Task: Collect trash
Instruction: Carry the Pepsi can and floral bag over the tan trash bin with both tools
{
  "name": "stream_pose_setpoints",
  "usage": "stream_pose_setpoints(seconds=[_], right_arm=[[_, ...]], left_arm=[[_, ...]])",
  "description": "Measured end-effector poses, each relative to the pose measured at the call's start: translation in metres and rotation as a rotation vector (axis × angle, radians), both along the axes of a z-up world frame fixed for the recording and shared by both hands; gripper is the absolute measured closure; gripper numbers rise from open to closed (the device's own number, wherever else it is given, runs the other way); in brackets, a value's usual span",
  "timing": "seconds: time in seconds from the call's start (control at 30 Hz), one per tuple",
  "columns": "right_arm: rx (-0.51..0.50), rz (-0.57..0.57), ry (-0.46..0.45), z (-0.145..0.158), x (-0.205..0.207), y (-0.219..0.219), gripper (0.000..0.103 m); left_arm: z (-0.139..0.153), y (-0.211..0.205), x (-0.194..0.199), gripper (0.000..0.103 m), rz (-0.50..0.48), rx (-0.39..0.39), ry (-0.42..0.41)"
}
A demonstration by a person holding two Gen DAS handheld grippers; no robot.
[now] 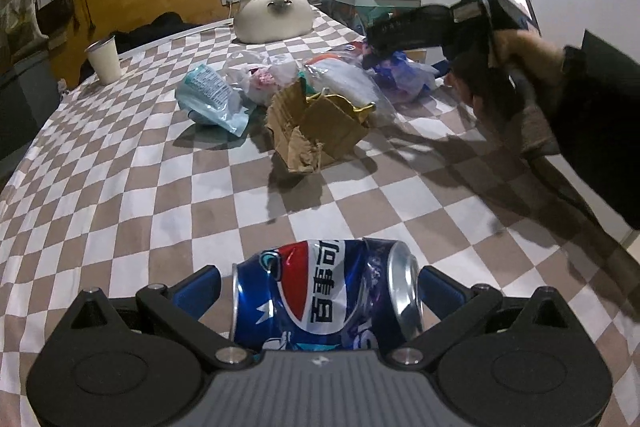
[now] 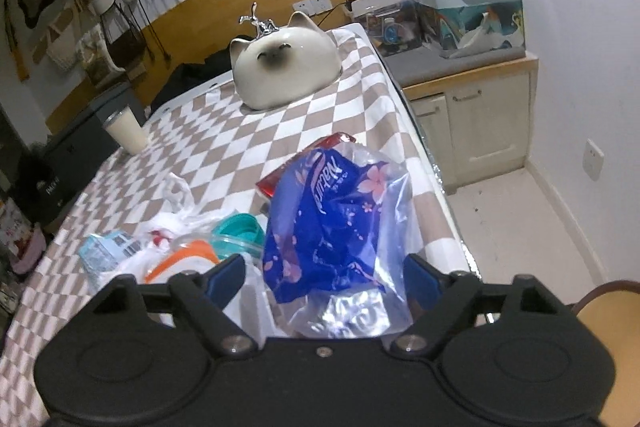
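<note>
The left hand-held gripper sits low at the bottom centre of the left wrist view, its blue fingers clamped on a crushed Pepsi can that lies sideways between them, silver top toward the right finger, dented blue body with red and white logo facing up, just above the checkered table. At the right of that view the person's right hand grips the handle of the right hand-held gripper, reaching in toward the trash pile at the frame's centre. In the right wrist view this gripper's fingers stand apart on either side of a crumpled blue floral plastic bag, partly clear and shiny at its lower end; whether the pads touch it cannot be told. A torn cardboard box sits mid-frame in the left view, with a pale blue pouch to its left and white plastic bags behind.
</note>
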State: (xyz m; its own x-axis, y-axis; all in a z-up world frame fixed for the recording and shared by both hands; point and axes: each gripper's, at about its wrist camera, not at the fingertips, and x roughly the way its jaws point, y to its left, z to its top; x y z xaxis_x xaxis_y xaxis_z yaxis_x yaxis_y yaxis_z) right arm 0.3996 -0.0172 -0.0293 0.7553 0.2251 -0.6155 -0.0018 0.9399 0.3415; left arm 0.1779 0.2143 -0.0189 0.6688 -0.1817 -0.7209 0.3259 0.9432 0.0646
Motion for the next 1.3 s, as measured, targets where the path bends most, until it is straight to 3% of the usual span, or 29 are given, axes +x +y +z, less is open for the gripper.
stream_pose_setpoints(seconds=[0.07, 0.1, 0.13, 0.33, 0.53, 0.97, 1.3], right_arm=[[-0.007, 0.002, -0.001, 0.000, -0.003, 0.000, 0.037], [-0.005, 0.007, 0.001, -0.001, -0.002, -0.002, 0.052], [-0.006, 0.022, 0.005, -0.001, -0.002, -0.003, 0.060], [-0.066, 0.101, -0.024, 0.000, -0.021, -0.008, 0.074], [-0.164, 0.174, -0.083, 0.007, -0.050, -0.013, 0.078], [-0.094, 0.287, -0.150, 0.028, -0.127, -0.046, 0.081], [-0.094, 0.356, -0.184, 0.035, -0.190, -0.070, 0.082]], left_arm=[[0.002, 0.003, -0.002, 0.002, 0.004, -0.017, 0.002], [0.003, 0.004, -0.003, 0.004, 0.005, -0.028, 0.002], [0.004, 0.005, -0.004, 0.005, 0.006, -0.041, 0.003], [0.004, 0.003, -0.010, 0.014, 0.022, -0.051, 0.010], [0.006, 0.000, -0.017, 0.017, 0.054, -0.037, 0.004], [0.015, -0.024, -0.040, 0.021, 0.193, -0.073, -0.074], [0.030, -0.054, -0.058, 0.022, 0.294, -0.107, -0.161]])
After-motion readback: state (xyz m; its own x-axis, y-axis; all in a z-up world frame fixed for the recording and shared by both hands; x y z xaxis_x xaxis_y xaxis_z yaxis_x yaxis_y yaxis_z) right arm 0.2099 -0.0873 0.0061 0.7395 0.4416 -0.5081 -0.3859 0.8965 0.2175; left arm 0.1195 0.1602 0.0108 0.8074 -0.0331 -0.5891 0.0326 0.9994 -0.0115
